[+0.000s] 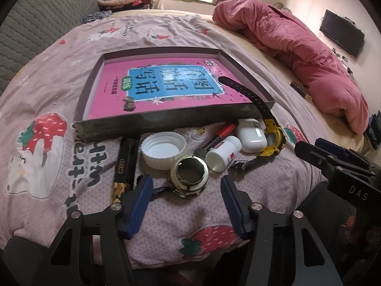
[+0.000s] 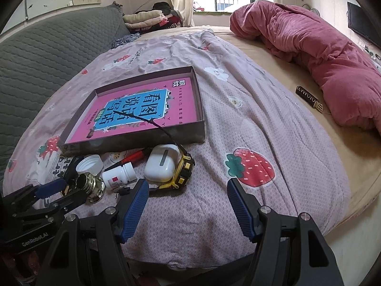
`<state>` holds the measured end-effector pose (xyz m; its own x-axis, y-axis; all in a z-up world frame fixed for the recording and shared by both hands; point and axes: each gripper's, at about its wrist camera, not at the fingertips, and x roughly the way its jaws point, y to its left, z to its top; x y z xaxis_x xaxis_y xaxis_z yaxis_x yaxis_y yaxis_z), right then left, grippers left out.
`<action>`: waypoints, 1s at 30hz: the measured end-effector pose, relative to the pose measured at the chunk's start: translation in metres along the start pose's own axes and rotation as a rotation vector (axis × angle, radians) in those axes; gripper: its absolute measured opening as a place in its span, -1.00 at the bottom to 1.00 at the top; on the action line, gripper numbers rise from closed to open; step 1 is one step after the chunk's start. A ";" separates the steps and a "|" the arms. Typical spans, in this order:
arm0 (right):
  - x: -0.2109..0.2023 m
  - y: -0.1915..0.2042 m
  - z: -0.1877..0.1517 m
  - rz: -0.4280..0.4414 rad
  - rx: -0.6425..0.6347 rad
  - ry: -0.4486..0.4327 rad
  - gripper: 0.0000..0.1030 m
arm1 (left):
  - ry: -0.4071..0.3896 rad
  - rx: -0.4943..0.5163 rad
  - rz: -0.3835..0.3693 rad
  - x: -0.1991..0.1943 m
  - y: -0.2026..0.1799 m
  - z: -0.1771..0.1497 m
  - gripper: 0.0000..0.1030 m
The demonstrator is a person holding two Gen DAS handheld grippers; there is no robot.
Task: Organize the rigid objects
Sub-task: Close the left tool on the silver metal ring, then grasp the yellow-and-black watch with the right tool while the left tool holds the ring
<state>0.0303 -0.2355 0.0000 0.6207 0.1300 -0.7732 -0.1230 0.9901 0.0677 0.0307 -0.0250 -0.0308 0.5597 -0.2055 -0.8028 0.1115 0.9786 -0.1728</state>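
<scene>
A brass threaded ring [image 1: 189, 176] lies on the bedspread between the tips of my left gripper [image 1: 185, 180], which is open; its blue pads stand clear of the ring on both sides. Behind the ring lie a white cap [image 1: 164, 150], a white pill bottle [image 1: 223, 155], a red marker [image 1: 221, 133], a white earbud case [image 1: 250, 135] and a yellow watch [image 1: 273, 140]. The watch's black strap reaches over the wall of a shallow box [image 1: 166, 119] holding a pink book [image 1: 166, 83]. My right gripper [image 2: 187, 182] is open over bare bedspread, just right of the watch [image 2: 183, 169].
A black bar-shaped item [image 1: 126, 162] lies left of the cap. A rumpled pink duvet [image 2: 309, 47] fills the right of the bed, with a small dark case [image 2: 309, 97] beside it. A grey quilted headboard [image 2: 47, 54] stands on the left. The bed's edge is just below both grippers.
</scene>
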 end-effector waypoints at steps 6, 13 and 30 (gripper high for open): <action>0.002 0.000 0.000 0.006 0.002 0.002 0.31 | 0.046 0.000 -0.015 0.013 0.000 0.001 -0.06; 0.014 0.001 0.000 0.012 0.006 0.025 0.31 | 0.042 0.019 -0.027 0.022 0.000 0.006 -0.26; 0.059 -0.016 0.006 0.048 0.121 0.090 -0.11 | 0.036 -0.001 -0.079 0.033 0.002 0.015 -0.26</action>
<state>0.0733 -0.2438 -0.0425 0.5440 0.1771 -0.8202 -0.0535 0.9828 0.1768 0.0616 -0.0295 -0.0493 0.5197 -0.2824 -0.8063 0.1536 0.9593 -0.2369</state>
